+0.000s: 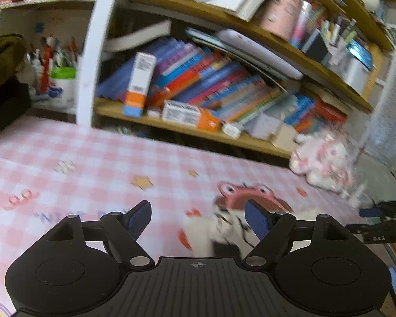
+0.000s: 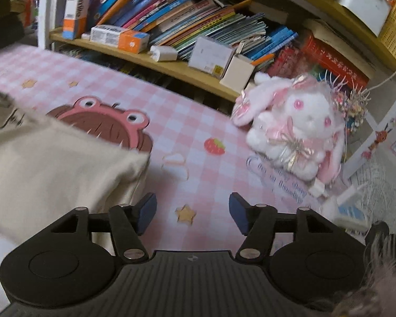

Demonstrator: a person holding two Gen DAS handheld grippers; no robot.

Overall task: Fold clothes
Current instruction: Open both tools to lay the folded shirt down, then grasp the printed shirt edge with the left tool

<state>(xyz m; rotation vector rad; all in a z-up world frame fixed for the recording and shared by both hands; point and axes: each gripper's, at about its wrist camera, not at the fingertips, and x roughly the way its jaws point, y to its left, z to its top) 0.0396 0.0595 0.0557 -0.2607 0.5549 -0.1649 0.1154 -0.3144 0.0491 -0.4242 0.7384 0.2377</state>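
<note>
Left claw wide, right claw wide, empty

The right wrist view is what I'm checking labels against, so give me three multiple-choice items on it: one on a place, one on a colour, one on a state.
1. Where does the plush bunny sit relative to the cream garment?
A. To its right
B. On top of it
C. To its left

2. What colour is the checked tablecloth?
A. Green and white
B. Pink and white
C. Blue and yellow

3. How is the right gripper?
A. Shut on the garment
B. Shut on nothing
C. Open, holding nothing

Answers: 1 A, the bunny stands at the right by the shelf; 2 B, pink and white squares show; 3 C, only tablecloth lies between the spread blue pads.
</note>
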